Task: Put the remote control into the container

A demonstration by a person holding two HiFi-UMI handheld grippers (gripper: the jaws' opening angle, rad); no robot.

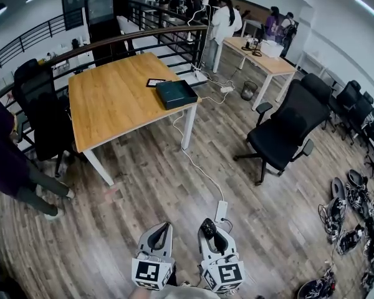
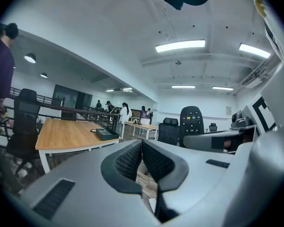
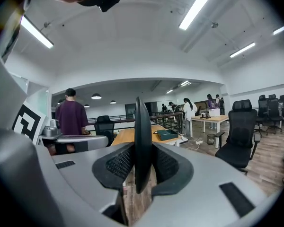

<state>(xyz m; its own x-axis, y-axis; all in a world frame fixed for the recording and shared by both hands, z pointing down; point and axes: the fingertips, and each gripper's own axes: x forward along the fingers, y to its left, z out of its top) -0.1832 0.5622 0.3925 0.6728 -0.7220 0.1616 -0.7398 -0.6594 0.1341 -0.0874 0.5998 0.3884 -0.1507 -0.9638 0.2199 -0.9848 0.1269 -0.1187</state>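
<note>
Remote (image 3: 143, 141) stands on its edge in my right tool (image 1: 212, 234), which is clamped on it; my left tool (image 2: 142, 162) is closed and empty. The container (image 1: 176, 94) lies at a corner of the desk (image 1: 112, 98), well apart from me. I think the grip is the weak point: a large part of the remote stands out beyond the jaws, so a jolt may tilt it or let it slip. A cable (image 1: 196, 167) crosses the floor on my way and could catch my foot. The container is close to the desk edge, so a hard push may slide it off.
</note>
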